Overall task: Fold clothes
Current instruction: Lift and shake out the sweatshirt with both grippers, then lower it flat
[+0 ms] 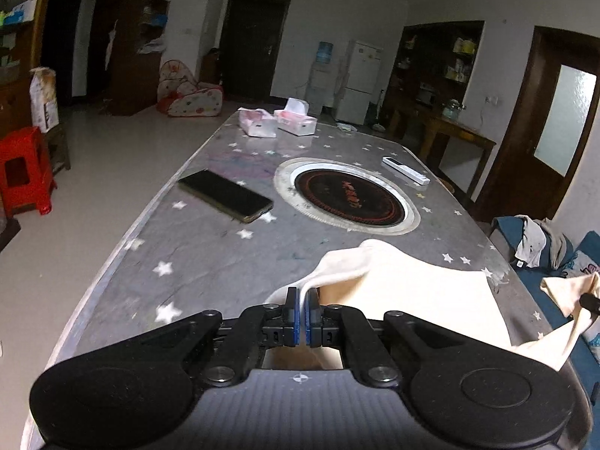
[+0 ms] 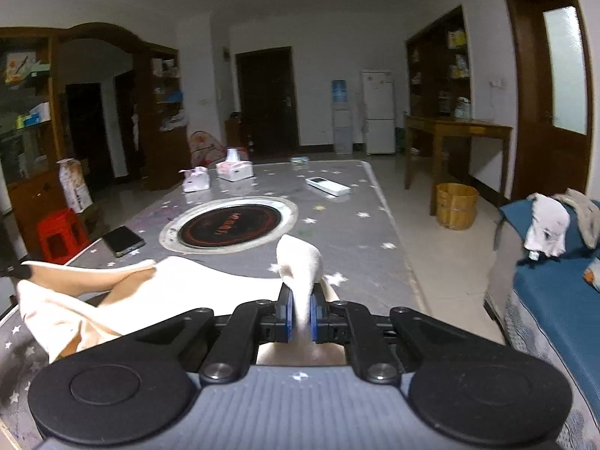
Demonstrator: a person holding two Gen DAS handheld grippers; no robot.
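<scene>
Cream garment [image 1: 412, 292], the thing to be folded, lies spread on the near end of the star-patterned surface [image 1: 210, 262], just ahead of both tongs, with one part hanging over the near edge. Left tongs [image 1: 302, 313] are narrowed on a bunched edge of the cloth, the blue pads nearly meeting around it. Right tongs [image 2: 300, 313] likewise clamp a thicker roll of the same cloth, which rises between the pads and curls forward beyond the tips. In the right wrist view, the left tongs' held corner appears far to the left, lifted off the surface; in the left wrist view, the right tongs' held corner appears far to the right.

Progress, as judged: two corners are gripped and raised, but no clean fold is visible; the cloth is still loose and creased. Carrying the held edge across, laying it flat and making further folds remain.

Beyond the tongs: a round inset cooker [image 1: 348, 198] at mid-surface; a phone [image 1: 225, 195] ahead and left; a white remote [image 1: 405, 170] ahead and right; two tissue boxes [image 1: 277, 122] at the far end. More clothing [image 2: 547, 228] lies on a blue sofa [image 2: 555, 300] to the right.
</scene>
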